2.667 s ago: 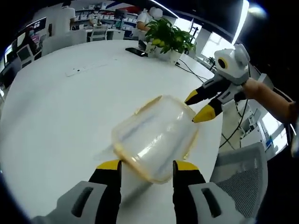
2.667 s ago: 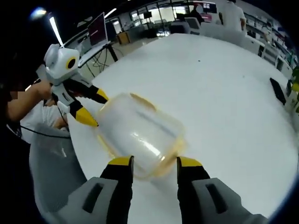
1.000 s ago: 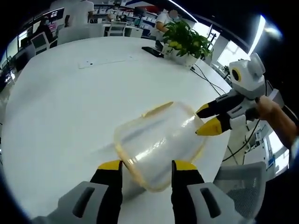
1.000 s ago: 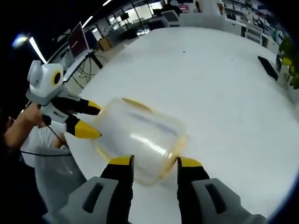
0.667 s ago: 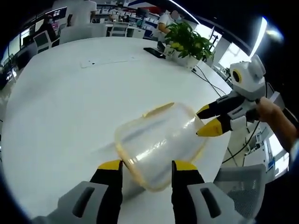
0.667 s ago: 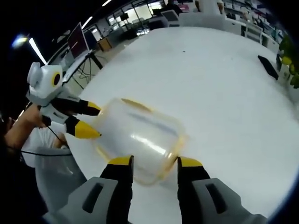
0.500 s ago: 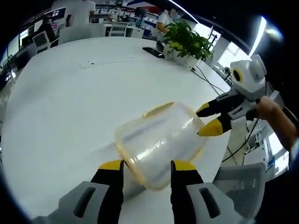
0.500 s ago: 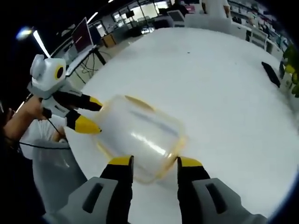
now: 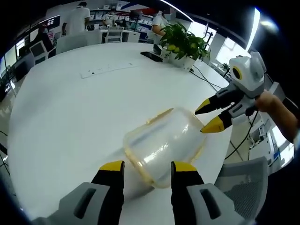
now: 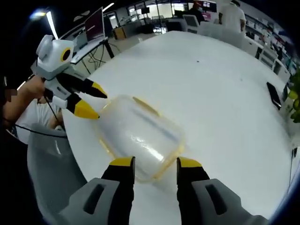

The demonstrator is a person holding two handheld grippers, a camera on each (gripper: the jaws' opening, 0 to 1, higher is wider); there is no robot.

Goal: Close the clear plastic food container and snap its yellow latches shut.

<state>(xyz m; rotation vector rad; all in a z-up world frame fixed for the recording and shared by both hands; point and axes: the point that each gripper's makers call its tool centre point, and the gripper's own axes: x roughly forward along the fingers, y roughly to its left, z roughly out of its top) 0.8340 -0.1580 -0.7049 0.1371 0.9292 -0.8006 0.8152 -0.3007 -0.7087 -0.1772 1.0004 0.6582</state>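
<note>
Across both views runs a broad round white surface (image 9: 70, 108) (image 10: 225, 89), the largest item present. On it, near its edge, lies the clear plastic food container with yellow rim and latches (image 9: 164, 143) (image 10: 138, 136); in the left gripper view it sits just past centre toward 6 o'clock. It rests lid-side against the surface or tilted; which, cannot be told. One yellow latch (image 9: 159, 115) (image 10: 146, 107) lies along its far side, flat against the wall.

Left tongs (image 9: 143, 169) rise at 6 o'clock in the left gripper view, yellow-tipped, spread apart, with the container's near end between the tips; contact cannot be confirmed. In the right gripper view the same tongs (image 10: 92, 101) enter from 10 o'clock, spread, the lower tip close against the container's corner.

Right tongs (image 10: 151, 164) rise at 6 o'clock in the right gripper view, spread, straddling the container's near rim; contact likewise not confirmed. In the left gripper view they (image 9: 209, 116) enter from 3 o'clock, spread, the lower tip beside the container's far corner, held by a person's hand (image 9: 269, 101).

A grey mesh chair back (image 9: 243, 183) (image 10: 49, 173) stands off the surface's edge. At 12 o'clock in the left gripper view: a green potted plant (image 9: 183, 42) and a dark flat phone-like item (image 9: 151, 56).
</note>
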